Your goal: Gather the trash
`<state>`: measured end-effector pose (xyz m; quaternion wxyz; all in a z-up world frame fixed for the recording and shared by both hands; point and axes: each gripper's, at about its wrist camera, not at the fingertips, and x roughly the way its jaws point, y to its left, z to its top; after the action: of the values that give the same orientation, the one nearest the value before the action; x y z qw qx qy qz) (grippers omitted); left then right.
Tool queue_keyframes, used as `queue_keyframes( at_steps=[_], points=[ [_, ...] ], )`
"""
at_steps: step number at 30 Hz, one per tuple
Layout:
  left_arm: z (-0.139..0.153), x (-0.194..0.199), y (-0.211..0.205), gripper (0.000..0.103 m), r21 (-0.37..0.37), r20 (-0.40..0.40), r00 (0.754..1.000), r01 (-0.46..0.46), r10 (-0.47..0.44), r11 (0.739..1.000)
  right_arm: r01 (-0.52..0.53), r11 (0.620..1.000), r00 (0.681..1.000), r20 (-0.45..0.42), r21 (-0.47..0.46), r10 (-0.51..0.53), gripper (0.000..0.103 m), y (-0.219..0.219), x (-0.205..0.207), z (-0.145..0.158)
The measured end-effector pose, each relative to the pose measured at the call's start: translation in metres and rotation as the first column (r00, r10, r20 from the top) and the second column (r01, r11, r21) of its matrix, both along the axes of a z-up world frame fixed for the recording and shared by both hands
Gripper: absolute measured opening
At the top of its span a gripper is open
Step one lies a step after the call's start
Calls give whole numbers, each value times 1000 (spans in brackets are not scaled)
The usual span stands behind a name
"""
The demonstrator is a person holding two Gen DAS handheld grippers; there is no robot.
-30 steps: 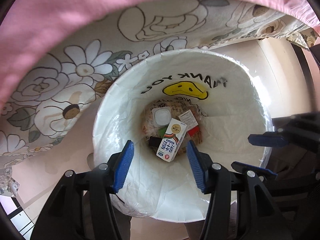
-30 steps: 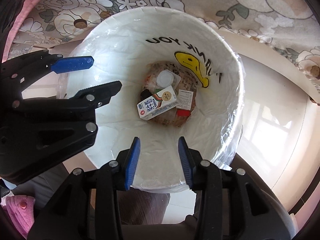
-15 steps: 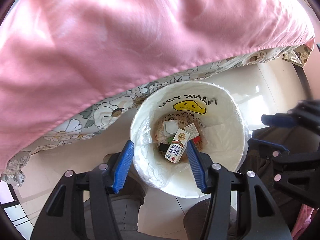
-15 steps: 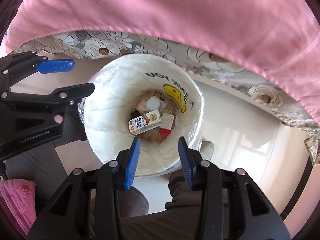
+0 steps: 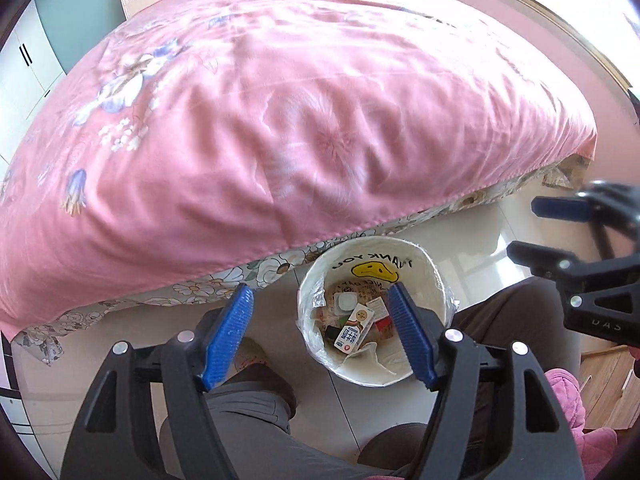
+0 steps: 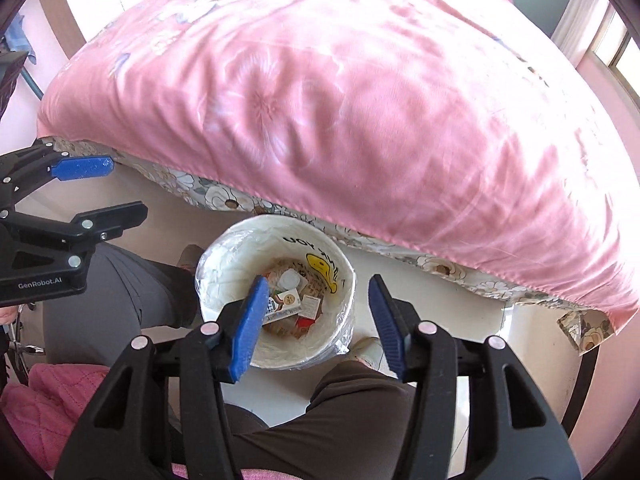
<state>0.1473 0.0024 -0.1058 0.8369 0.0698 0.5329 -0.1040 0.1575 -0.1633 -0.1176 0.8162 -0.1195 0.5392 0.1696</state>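
White trash bin [image 5: 432, 280], lined with a clear plastic bag printed with "THANK YOU" and a yellow smiley; stands on pale floor tiles [image 5: 472, 236] just beside the flowered bed skirt [image 5: 200, 286]. Inside the bin, at the bottom: a small milk carton [image 5: 352, 330], a round white lid [image 5: 345, 302], a red-and-white packet [image 5: 380, 308], other wrappers.

Pink quilt [image 5: 280, 120]: on the bed, overhanging the skirt behind the bin.

Left gripper [image 5: 320, 332]: above the bin, jaws just opened wider, spread, nothing between them.

Right gripper [image 6: 316, 316]: above the bin, jaws likewise just widened, empty.

Person's grey-trousered legs [image 6: 132, 288]: flanking the bin.
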Motion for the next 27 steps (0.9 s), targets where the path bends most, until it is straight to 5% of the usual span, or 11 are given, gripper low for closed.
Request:
queue_keyframes(
  at_steps=[14,27],
  points=[
    [88,-65,9,88,-21,188,981,-34,38,999,-21,999,977,215,36,13,73,7,-63,90],
    [108,-112,11,94,60,286,954,-118,96,991,134,987,925,347,83,-155,76,-10,-121,113]
  ],
)
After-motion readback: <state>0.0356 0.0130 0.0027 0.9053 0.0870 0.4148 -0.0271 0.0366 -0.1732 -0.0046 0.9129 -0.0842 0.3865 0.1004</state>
